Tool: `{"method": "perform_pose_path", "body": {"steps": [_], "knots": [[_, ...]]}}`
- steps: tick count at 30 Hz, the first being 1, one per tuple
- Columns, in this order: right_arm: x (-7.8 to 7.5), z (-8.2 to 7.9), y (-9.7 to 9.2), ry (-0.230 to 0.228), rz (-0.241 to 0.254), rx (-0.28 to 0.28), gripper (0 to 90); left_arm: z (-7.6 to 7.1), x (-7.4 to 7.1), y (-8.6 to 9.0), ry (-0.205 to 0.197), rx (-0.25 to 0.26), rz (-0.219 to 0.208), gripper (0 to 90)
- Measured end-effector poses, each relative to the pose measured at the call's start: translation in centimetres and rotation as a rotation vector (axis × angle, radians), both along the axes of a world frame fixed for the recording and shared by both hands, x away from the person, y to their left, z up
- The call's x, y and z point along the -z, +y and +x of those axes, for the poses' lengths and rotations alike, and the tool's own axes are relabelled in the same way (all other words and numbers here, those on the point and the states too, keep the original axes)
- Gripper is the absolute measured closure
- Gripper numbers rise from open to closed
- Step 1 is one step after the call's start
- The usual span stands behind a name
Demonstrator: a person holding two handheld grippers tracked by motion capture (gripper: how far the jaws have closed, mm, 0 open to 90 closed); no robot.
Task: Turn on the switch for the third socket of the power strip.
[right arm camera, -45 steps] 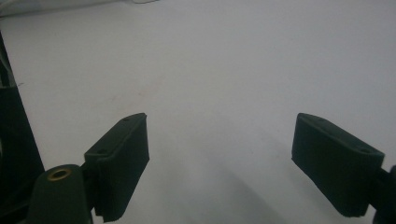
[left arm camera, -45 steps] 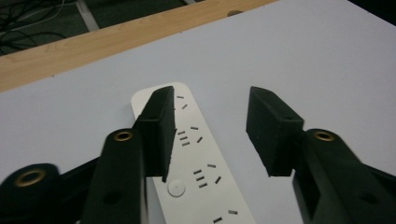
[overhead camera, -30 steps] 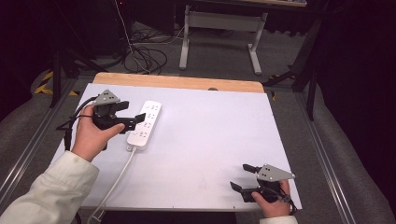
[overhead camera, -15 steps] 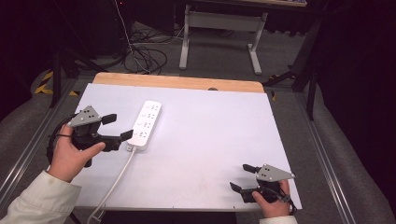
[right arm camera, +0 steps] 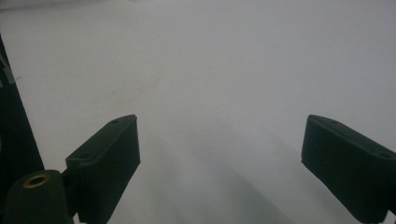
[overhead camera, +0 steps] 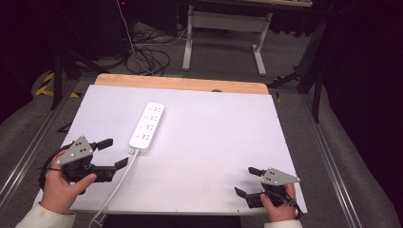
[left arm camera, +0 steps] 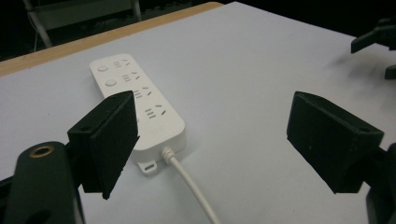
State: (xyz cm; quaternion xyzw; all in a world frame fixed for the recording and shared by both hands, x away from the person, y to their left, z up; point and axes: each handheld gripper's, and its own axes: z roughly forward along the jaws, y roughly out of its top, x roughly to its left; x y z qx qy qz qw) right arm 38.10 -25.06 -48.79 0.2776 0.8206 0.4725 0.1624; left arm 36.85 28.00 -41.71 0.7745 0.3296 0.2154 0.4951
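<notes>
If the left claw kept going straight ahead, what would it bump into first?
Probably the white cord lying just ahead between the open left claw's jaws. The power strip sits slightly off to its left. Depth is hard to judge.

Left gripper [left arm camera: 212, 140] held with jaws wide apart above white table [left arm camera: 261, 60]. White power strip [left arm camera: 137, 109] seen near left jaw, cord [left arm camera: 191, 186] trailing forward.

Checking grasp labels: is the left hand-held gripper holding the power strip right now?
No: in the left gripper view the left hand-held gripper is wide open, and the power strip lies free on the table beyond it.
</notes>
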Motion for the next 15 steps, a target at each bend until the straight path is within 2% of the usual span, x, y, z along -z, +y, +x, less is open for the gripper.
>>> {"method": "perform_pose_path", "body": {"steps": [2,5,6,7,8,9,10,11,12,13,14,15], "knots": [[0.0,0.0,0.0,0.001,0.001,0.000,11.7,-0.3,0.7,0.2,-0.001,0.004,0.022,19.5],[0.0,0.0,-0.1,0.000,0.003,-0.002,10.2,-0.6,1.5,0.6,0.002,0.002,0.021,20.1],[0.0,0.0,-0.1,0.001,0.004,-0.001,10.1,-0.9,2.3,0.9,0.013,-0.002,0.003,20.1],[0.0,0.0,-0.1,0.001,0.004,-0.001,10.1,-0.9,2.3,0.9,0.013,-0.002,0.003,20.1],[0.0,0.0,-0.1,0.005,0.004,0.001,9.7,-1.2,3.2,1.4,0.040,-0.004,-0.026,20.0],[0.0,0.0,-0.1,0.005,0.004,0.001,9.7,-1.2,3.2,1.4,0.040,-0.004,-0.026,19.9],[0.1,0.0,-0.2,0.010,0.005,0.003,9.0,-1.5,4.0,1.6,0.067,-0.008,-0.068,20.0],[0.1,0.0,-0.2,0.011,0.005,0.003,8.5,-1.5,4.0,1.6,0.067,-0.008,-0.068,19.8],[0.1,0.0,-0.2,0.011,0.007,0.003,7.8,-1.7,4.7,2.0,0.117,-0.001,-0.119,19.4],[0.1,0.0,-0.2,0.011,0.007,0.003,7.8,-1.7,4.7,2.0,0.117,-0.001,-0.119,19.0],[0.0,0.0,-0.2,0.011,0.007,0.005,7.0,-1.7,5.3,2.4,0.140,-0.004,-0.147,18.8],[0.1,0.0,-0.2,0.013,0.006,0.007,6.9,-1.8,5.4,2.6,0.135,-0.009,-0.134,18.7]]}}
